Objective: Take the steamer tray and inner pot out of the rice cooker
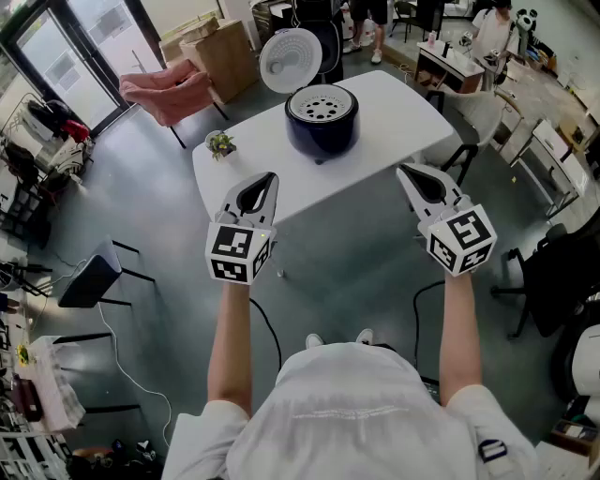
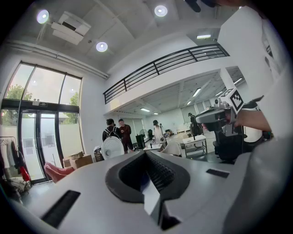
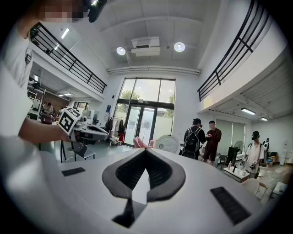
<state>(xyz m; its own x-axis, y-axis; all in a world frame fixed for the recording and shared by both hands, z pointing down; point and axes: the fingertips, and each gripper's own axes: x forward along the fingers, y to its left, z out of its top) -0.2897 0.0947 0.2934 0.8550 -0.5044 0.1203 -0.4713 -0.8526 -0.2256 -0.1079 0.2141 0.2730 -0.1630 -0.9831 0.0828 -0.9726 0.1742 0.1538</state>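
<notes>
Rice cooker (image 1: 321,127): dark blue and round, it stands on the white table (image 1: 394,108), the largest thing around it, roughly at the middle of the top. A pink chair (image 1: 169,92) sits off the table, to the left of the cooker and a little beyond it. Cardboard boxes (image 1: 220,52) are farther back on the same side. People (image 1: 361,19) stand beyond the cooker, well apart from it.

The cooker's white lid (image 1: 291,59) is swung up at its far left side. The perforated steamer tray (image 1: 321,101) lies in its open mouth. The inner pot is under the tray and cannot be seen.

The left gripper (image 1: 270,178) is held in the air on the person's side of the cooker, to its left and well apart from it. Its jaws are clenched together with nothing between them. The right gripper (image 1: 405,171) is held likewise to the cooker's right, also well apart from it, its jaws pressed together and empty.

A small potted plant (image 1: 221,144) stands on the same table to the left of the cooker, apart from it.
</notes>
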